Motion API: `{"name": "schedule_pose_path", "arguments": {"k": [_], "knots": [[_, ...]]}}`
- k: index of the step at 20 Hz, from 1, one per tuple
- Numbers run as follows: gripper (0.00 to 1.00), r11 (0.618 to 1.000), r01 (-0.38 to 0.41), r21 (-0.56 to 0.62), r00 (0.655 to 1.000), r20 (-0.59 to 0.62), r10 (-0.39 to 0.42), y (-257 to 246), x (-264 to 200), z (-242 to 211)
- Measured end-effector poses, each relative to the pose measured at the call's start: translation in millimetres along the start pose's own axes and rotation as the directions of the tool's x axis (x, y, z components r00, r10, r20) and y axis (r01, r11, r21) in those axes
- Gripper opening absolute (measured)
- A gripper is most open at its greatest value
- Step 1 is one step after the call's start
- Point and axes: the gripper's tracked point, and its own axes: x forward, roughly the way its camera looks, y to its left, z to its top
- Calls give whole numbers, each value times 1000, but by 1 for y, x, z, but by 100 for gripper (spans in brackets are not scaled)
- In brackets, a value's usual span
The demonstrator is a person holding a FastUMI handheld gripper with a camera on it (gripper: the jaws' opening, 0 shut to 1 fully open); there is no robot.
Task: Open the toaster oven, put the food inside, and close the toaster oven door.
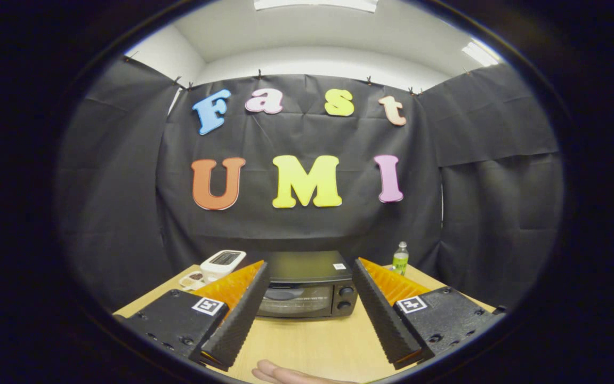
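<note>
A black toaster oven (307, 285) stands on the wooden table (307, 341) against the booth's wall, its glass door closed and two knobs on its right side. My gripper (309, 269) hovers above the table in front of it, open wide, with nothing between its fingers. The oven sits beyond the fingers, framed in the gap between them. A small plate (192, 279) with something dark on it lies to the left of the oven, partly hidden by the left finger.
A white appliance (223, 263) stands left of the oven, behind the plate. A small green-labelled bottle (400, 258) stands to the oven's right. A person's hand (285, 375) rests on the table's near edge, below the fingers.
</note>
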Motion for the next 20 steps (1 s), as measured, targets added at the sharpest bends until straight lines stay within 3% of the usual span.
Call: {"name": "schedule_pose_path", "arguments": {"k": [13,20], "knots": [[100,1000,-17,-4,999,47,17,22,46,14],[100,999,-40,33,998,-55,42,39,107,-30]]}}
